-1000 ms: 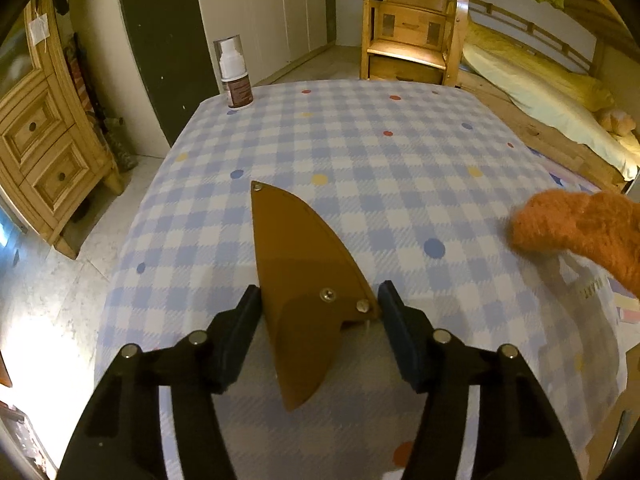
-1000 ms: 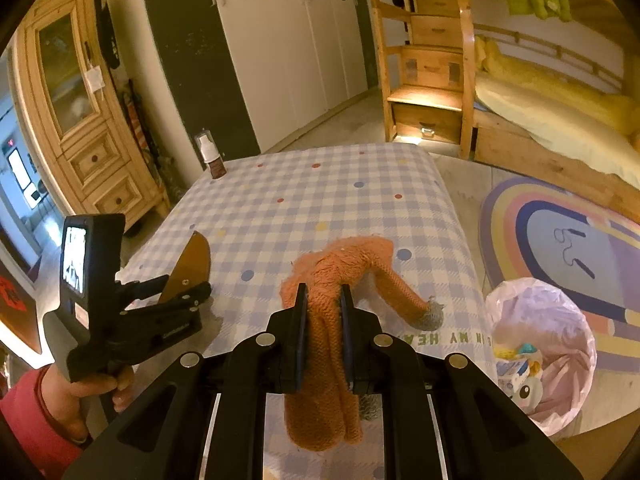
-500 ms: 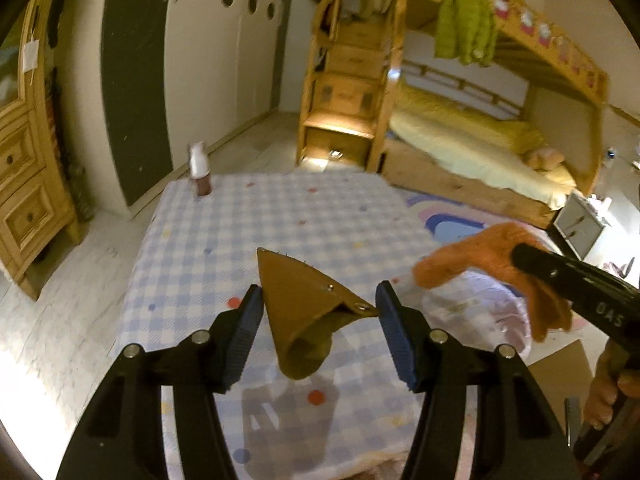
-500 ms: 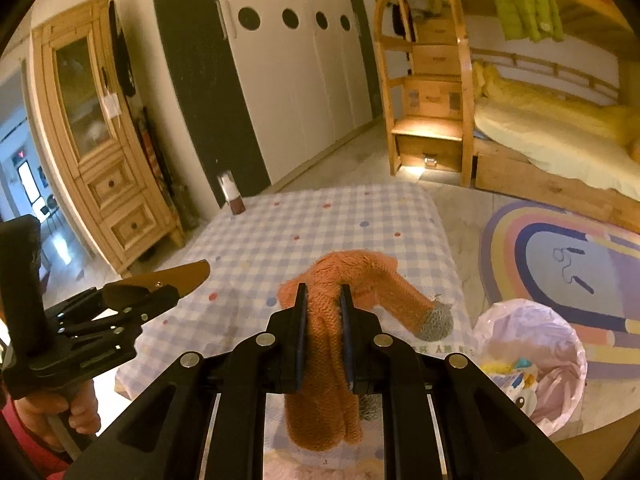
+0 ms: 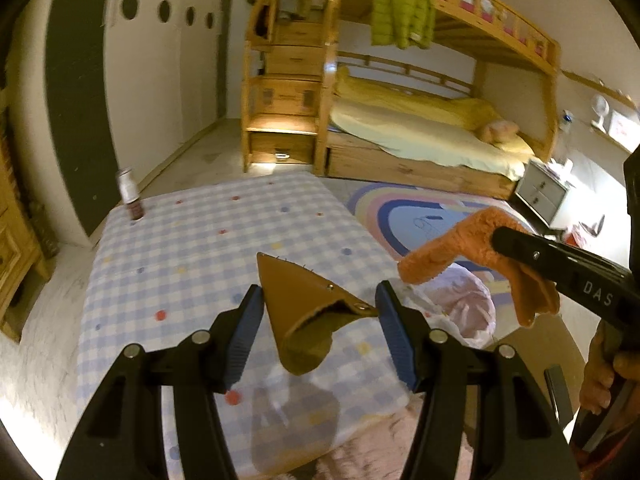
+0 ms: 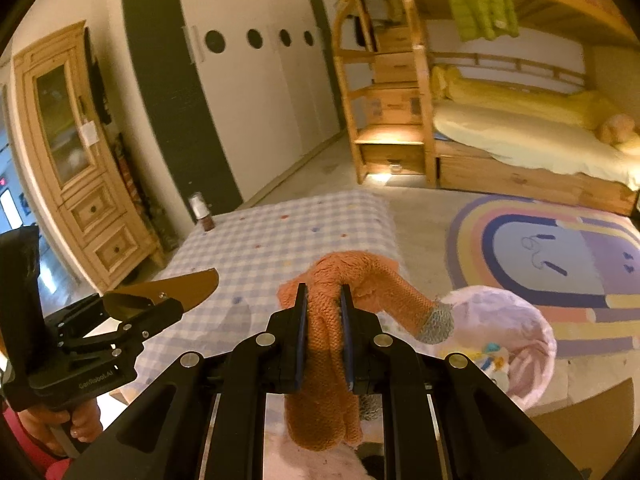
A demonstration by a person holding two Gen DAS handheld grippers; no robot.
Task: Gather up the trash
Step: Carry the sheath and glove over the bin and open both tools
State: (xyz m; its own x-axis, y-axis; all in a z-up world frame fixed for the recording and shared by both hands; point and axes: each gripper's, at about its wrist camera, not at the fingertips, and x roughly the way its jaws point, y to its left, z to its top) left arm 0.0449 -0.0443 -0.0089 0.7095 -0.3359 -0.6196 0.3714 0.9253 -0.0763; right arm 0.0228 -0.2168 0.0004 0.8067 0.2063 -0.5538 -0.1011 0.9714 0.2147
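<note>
Left tongs (image 5: 318, 312): blades set wide, the span filled edge to edge by a brown leather sheath (image 5: 304, 312), pointed tip forward, riveted edge to the right, open mouth toward the camera. Sheath is held in the air above the checked tablecloth of the bench (image 5: 200, 248); its shadow falls on the cloth below. In the right wrist view the same sheath (image 6: 168, 290) juts out of the left tongs (image 6: 160, 304) with the tip aimed toward the bench middle.

Right tongs (image 6: 323, 316): blades drawn nearly together, clamping an orange knitted sock (image 6: 328, 344). Sock hangs in a fold; one end droops below the blades, the other arcs right and ends in a grey toe, in the air. In the left wrist view the sock (image 5: 460, 248) is off the bench's right edge, above the pink-lined trash bin (image 5: 468, 308).

Trash bin (image 6: 516, 332) stands on the floor just beside the bench's right edge, near the rainbow rug (image 6: 560, 252); small colourful items lie inside it.

A small brown bottle with clear cap (image 5: 130, 196) stands upright at the bench's far left corner, well apart from both tongs.
</note>
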